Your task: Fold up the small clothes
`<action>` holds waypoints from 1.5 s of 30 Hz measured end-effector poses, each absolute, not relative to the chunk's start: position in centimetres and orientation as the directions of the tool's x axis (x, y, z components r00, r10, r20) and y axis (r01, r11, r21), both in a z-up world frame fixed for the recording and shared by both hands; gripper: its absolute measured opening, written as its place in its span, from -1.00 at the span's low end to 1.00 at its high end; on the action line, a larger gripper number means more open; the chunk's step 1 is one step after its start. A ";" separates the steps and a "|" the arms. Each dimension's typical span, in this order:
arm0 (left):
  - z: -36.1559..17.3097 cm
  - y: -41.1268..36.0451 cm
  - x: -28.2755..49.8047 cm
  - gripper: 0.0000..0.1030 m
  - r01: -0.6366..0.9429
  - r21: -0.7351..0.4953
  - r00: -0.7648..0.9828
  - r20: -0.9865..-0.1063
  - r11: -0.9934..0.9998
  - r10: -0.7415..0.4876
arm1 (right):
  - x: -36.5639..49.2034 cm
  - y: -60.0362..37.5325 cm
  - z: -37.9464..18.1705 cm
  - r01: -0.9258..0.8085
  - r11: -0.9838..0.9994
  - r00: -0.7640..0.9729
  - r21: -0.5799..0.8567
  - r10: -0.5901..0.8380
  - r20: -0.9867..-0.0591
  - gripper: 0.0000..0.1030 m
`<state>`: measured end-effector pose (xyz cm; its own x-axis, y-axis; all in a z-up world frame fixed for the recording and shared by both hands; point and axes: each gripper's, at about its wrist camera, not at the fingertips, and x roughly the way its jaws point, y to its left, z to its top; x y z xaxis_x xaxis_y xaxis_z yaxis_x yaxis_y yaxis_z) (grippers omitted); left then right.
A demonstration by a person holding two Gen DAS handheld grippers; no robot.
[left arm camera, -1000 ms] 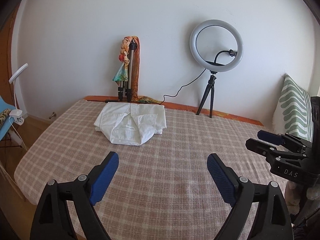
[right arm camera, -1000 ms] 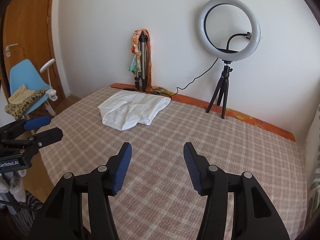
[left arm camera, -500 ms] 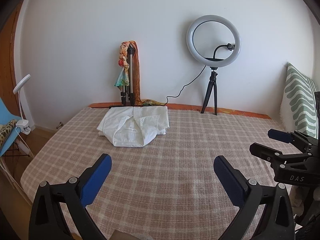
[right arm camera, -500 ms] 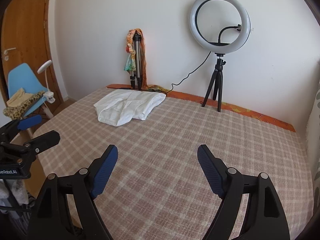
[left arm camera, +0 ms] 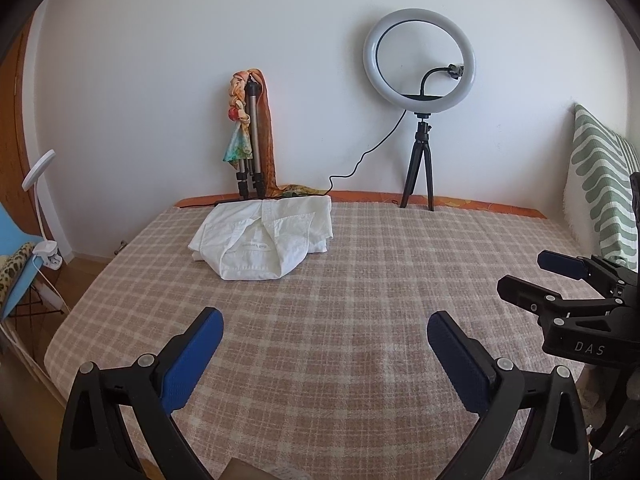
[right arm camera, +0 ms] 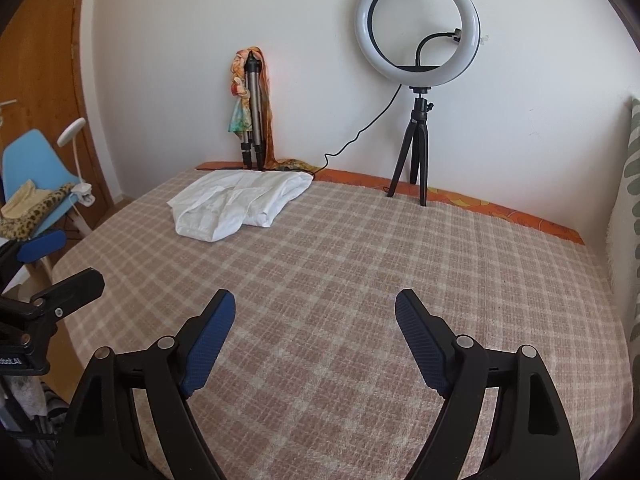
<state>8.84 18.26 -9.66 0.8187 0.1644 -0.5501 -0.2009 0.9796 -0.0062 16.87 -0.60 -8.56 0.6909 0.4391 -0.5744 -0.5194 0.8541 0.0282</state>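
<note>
A folded white garment point(left arm camera: 262, 236) lies on the checked bed cover point(left arm camera: 360, 300) near the far edge; it also shows in the right wrist view point(right arm camera: 240, 204). My left gripper point(left arm camera: 324, 344) is open and empty, held above the near part of the bed, well short of the garment. My right gripper point(right arm camera: 316, 324) is open and empty, also over the near part of the bed. The right gripper shows at the right edge of the left wrist view point(left arm camera: 560, 280), and the left gripper shows at the left edge of the right wrist view point(right arm camera: 48, 264).
A ring light on a tripod point(left arm camera: 420, 80) and a folded tripod draped with a scarf point(left arm camera: 250, 140) stand at the wall behind the bed. A striped pillow point(left arm camera: 600, 208) lies at the right. A blue chair point(right arm camera: 32, 176) and a door point(right arm camera: 36, 80) are at the left.
Both grippers pulled back and tilted up, so the garment looks farther away. The right gripper's jaws opened wider. The garment has not moved.
</note>
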 end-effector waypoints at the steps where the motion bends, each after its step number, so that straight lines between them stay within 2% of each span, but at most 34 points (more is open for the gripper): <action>1: -9.7 18.3 8.9 0.99 -0.204 -0.009 0.816 -0.553 0.979 0.165 | 16.9 -0.6 -8.6 -0.520 0.854 0.688 0.030 0.440 -0.577 0.60; 20: -9.6 18.6 8.7 0.99 -0.240 -0.016 0.815 -0.547 0.971 0.192 | 16.2 -0.5 -7.9 -0.527 0.850 0.708 0.005 0.442 -0.551 0.60; 45: -9.4 18.7 8.5 0.99 -0.253 0.003 0.811 -0.544 0.967 0.214 | 16.6 -0.3 -8.5 -0.528 0.849 0.693 0.018 0.443 -0.568 0.61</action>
<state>8.54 18.71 -9.37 0.8111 0.2140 -0.5444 -0.2533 0.9674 0.0028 16.55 -0.34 -8.45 0.6930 0.4435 -0.5683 -0.5281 0.8490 0.0184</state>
